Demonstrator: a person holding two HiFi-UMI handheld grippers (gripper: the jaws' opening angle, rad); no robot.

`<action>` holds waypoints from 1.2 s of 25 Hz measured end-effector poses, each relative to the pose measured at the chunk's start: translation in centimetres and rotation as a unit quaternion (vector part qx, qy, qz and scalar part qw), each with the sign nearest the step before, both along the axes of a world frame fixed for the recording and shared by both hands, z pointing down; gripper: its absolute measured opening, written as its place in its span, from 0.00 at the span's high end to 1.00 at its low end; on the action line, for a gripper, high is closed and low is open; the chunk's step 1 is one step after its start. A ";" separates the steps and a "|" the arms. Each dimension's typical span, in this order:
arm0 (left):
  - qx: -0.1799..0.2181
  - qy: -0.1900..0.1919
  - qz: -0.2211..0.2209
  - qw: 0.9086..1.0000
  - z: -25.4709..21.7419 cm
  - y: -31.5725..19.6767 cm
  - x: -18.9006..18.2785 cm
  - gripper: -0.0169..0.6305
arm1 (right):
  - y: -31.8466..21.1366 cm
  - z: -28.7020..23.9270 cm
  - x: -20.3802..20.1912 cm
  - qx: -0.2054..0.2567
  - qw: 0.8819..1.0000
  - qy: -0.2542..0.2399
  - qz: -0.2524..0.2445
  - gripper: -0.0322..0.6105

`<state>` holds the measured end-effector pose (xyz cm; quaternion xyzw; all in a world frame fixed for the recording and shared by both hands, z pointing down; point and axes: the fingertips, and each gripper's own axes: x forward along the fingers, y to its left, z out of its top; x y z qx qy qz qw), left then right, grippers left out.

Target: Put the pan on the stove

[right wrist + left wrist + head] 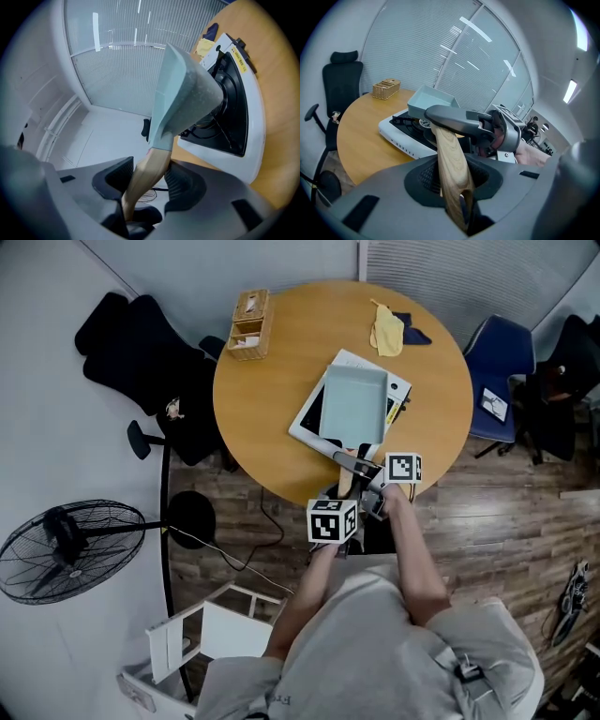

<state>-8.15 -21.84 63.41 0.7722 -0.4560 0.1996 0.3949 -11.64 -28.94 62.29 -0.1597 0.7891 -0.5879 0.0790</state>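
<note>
Left tongs (454, 171) are clamped on the tail of a pale wooden handle (449, 150), a slot showing in its end. The right tongs (150, 180) are closed on the same handle farther up, nearer the pan (354, 404). From the head view, the two marker cubes sit side by side at the near edge of the round bench (281, 399). Just beyond the tongs the pan covers most of the white stove (398, 133). Only the left gripper view shows a grey finger of the right tongs lying across the handle, hiding the pan's near wall, with a burner under the pan's left edge. Only the right gripper view shows the pan's speckled grey underside, close over the black grate (229, 108); whether it touches, I cannot tell. That view also shows a yellow label strip along the stove's side. The pan is rectangular and pale blue-green, with straight, deep walls. Far beyond the tongs lie a wicker basket (248, 324) to the left and a yellow cloth (386, 331) on a dark blue one (412, 331) to the right. Off the bench, left of the tongs, stand a black chair (141, 352) and a fan (61, 549). A blue chair (497, 362) stands to their right.
</note>
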 end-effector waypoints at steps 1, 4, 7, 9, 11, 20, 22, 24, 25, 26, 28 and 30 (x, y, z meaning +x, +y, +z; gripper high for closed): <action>-0.001 -0.001 0.001 1.000 0.1 0.0 -0.1 0.81 | 0.0 0.1 0.0 -0.004 1.000 -0.004 0.003 0.63; -0.007 -0.003 -0.001 1.000 0.5 -0.2 -0.2 0.81 | 0.3 1.4 0.1 -0.049 0.999 0.004 0.009 0.62; -0.011 -0.007 -0.003 1.000 0.8 -0.4 -0.3 0.81 | -0.6 1.0 -0.2 0.002 1.000 -0.001 -0.007 0.63; -0.011 -0.009 -0.005 1.000 1.0 -0.6 -0.3 0.81 | -0.3 1.8 -0.1 -0.045 0.999 -0.001 0.000 0.63; -0.011 -0.013 -0.006 1.000 1.2 -0.9 -0.2 0.81 | -0.6 1.9 -0.1 -0.037 0.999 0.003 -0.008 0.62; -0.026 -0.019 -0.017 0.999 2.3 -1.6 -0.4 0.81 | -0.8 3.9 -0.1 -0.086 0.996 0.007 -0.014 0.62; -0.028 -0.021 -0.017 0.999 2.5 -1.7 -0.4 0.81 | -1.0 4.3 0.0 -0.086 0.996 0.008 -0.015 0.62; -0.032 -0.023 -0.018 0.999 2.9 -1.7 -0.5 0.81 | -1.0 4.3 -0.4 -0.088 0.996 -0.006 -0.018 0.62; -0.034 -0.023 -0.020 0.999 3.0 -1.7 -0.6 0.81 | -1.0 4.4 -0.6 -0.091 0.996 -0.008 -0.019 0.62; -0.037 -0.023 -0.021 0.999 3.2 -1.7 -0.6 0.81 | -1.0 4.5 -0.7 -0.095 0.995 -0.011 -0.020 0.62; -0.040 -0.024 -0.023 0.999 3.3 -1.8 -0.7 0.81 | -1.0 4.6 -0.8 -0.100 0.995 -0.016 -0.020 0.62; -0.041 -0.026 -0.023 0.999 3.3 -2.0 -0.6 0.81 | -1.2 4.6 -0.8 -0.102 0.994 -0.017 -0.021 0.62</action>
